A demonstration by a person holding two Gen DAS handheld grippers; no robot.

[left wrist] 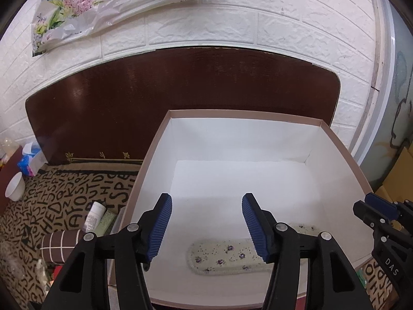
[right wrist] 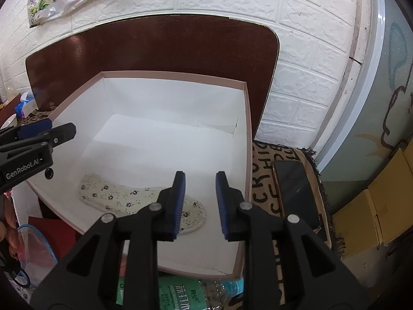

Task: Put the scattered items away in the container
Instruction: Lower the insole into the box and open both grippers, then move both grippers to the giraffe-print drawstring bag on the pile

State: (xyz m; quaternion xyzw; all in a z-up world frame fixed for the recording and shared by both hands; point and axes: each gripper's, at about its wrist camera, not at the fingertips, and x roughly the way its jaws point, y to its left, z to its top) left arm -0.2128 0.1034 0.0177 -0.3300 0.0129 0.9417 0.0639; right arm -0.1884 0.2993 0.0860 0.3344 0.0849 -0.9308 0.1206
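Left gripper (left wrist: 206, 228): ribbed blue pads spread wide, holding nothing, above the box's near edge. Right gripper (right wrist: 200, 202): jaws parted, empty, over the box's right side. Below both, a flat oval insole (left wrist: 224, 257) of cream floral fabric with stitched edging lies on the floor of the box (left wrist: 165, 129), a white-lined cardboard rectangle. Beyond stands a glossy dark wooden headboard (left wrist: 180, 82).

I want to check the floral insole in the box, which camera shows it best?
The right wrist view: most of the floral insole lies clear on the box floor, only its heel behind a fingertip. In the left wrist view the insole is lower and partly hidden behind the left gripper.
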